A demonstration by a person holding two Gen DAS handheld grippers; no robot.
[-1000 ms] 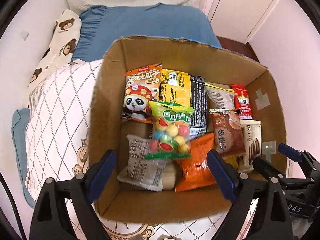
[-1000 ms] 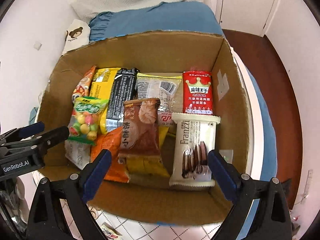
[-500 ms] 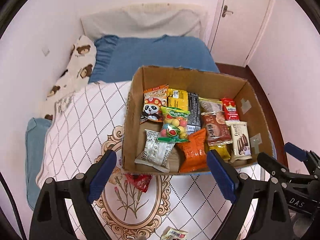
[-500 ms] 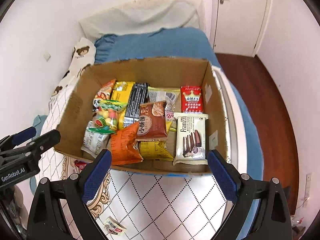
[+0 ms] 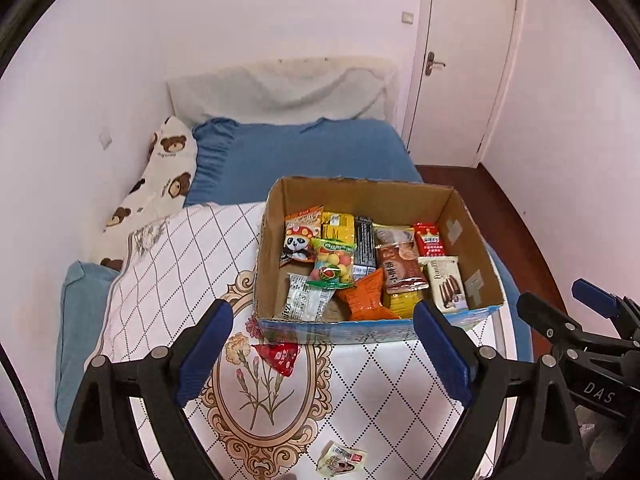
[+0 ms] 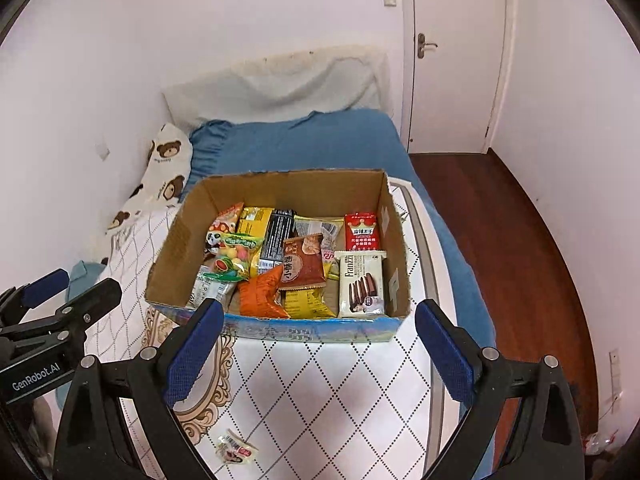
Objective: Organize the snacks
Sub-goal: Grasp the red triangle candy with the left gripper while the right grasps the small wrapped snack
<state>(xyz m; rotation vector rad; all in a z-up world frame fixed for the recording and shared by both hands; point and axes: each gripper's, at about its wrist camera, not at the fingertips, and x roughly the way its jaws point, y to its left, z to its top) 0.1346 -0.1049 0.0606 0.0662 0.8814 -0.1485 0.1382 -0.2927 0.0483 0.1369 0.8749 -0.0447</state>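
Left wrist: our left gripper [image 5: 324, 344] has fingers spread, nothing between them; the open brown cardboard box of snack packets [image 5: 276, 216] sits on the white diamond-quilted bed cover [image 5: 168, 264], a small red snack packet [image 5: 280, 357] just outside its near wall. Right wrist: our right gripper [image 6: 318, 348] fingers also released, empty; a small pale wrapped snack [image 6: 236, 451] lies loose on the cover, well short of the box.

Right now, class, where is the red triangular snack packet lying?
In the left wrist view, the red triangular snack packet lies on the white diamond-patterned blanket, outside and just in front of the cardboard box, near its left corner.
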